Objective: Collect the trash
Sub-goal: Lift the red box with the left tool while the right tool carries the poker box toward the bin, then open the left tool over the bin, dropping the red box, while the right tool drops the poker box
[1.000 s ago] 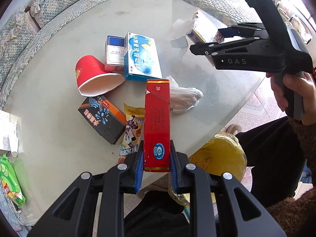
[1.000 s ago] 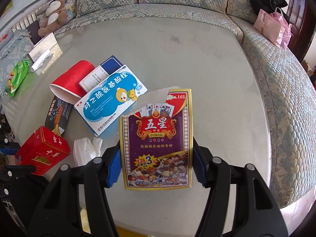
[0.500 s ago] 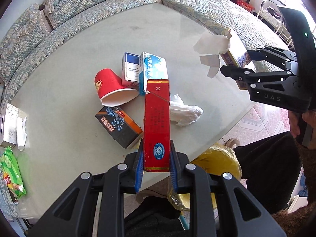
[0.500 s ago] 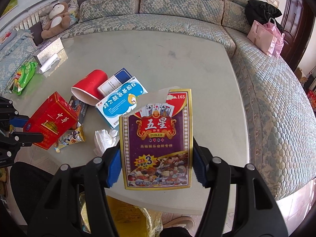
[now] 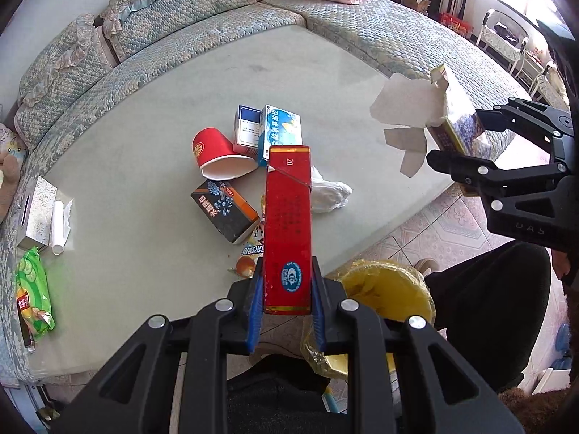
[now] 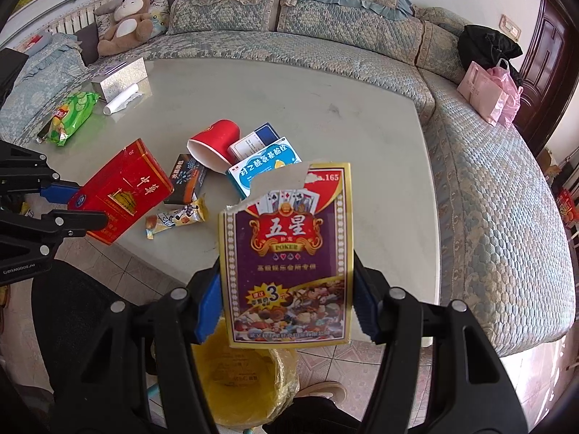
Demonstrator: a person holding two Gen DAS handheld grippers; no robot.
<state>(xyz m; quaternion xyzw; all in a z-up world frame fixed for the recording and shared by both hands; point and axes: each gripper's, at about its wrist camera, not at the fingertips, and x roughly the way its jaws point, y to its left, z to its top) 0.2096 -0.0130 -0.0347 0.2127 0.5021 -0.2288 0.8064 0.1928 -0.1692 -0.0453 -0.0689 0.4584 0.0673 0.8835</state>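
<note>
Two at once: clamped end-on in the left gripper (image 5: 286, 298), jaws pinching its narrow sides, a red cigarette carton (image 5: 287, 228); pinched across its width in the right gripper (image 6: 287, 311), jaws spread wide to span it, a torn poker card box (image 6: 289, 256). Both lifted off the near edge of the surface (image 6: 362, 115), apparently for dropping into the yellow-lined bin (image 6: 246, 379) on the floor below. Left lying mid-surface: red paper cup (image 5: 217, 153), medicine boxes (image 5: 278, 128), crumpled tissue (image 5: 329, 193).
</note>
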